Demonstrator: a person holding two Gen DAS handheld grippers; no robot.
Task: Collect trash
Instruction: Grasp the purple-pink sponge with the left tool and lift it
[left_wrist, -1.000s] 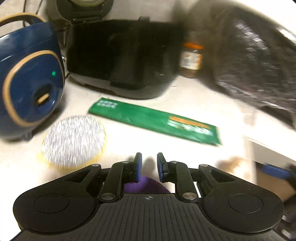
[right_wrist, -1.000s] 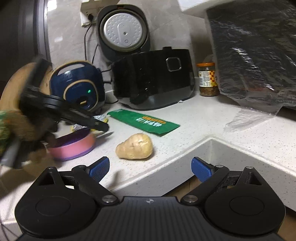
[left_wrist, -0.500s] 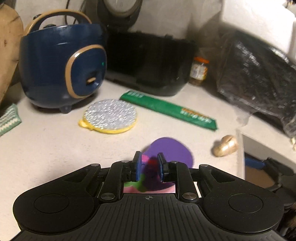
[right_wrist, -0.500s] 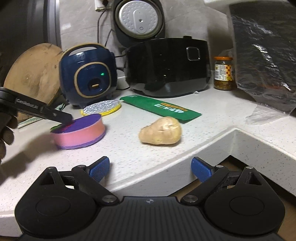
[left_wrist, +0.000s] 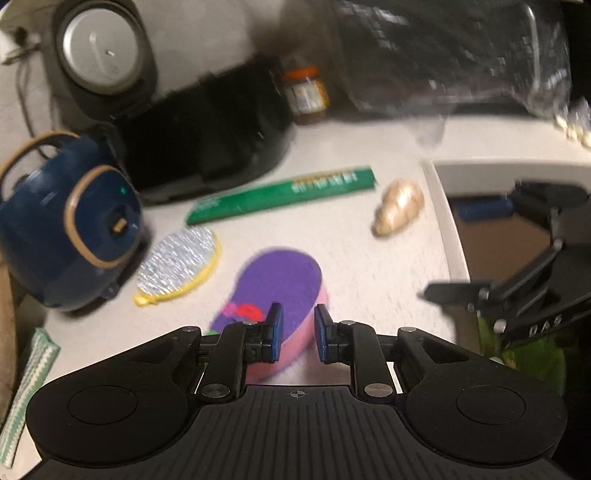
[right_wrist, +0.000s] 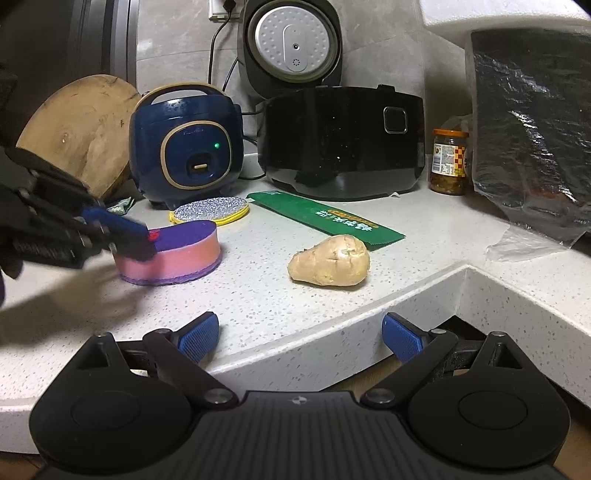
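Observation:
A purple-topped pink sponge (left_wrist: 284, 288) lies on the speckled white counter (right_wrist: 258, 295), tilted in the left wrist view. My left gripper (left_wrist: 298, 334) is shut on the sponge's near edge; it shows at the left of the right wrist view (right_wrist: 136, 243), pinching the sponge (right_wrist: 184, 254). A green flat wrapper (right_wrist: 325, 221) lies by the black cooker, also in the left wrist view (left_wrist: 280, 194). A tan potato-like lump (right_wrist: 330, 260) sits near the counter edge. My right gripper (right_wrist: 301, 336) is open and empty, in front of the counter edge.
A blue rice cooker (right_wrist: 184, 147), a black cooker (right_wrist: 343, 144) with its lid up, a jar (right_wrist: 448, 160) and a black plastic-wrapped bundle (right_wrist: 532, 140) line the back. A silver-and-yellow scrub pad (right_wrist: 210, 210) and a wooden board (right_wrist: 81, 125) sit at left.
My left gripper has swung and tilted with the sponge, and its jaws stand wider on the sponge's edge. The right gripper has risen slightly and stays open.

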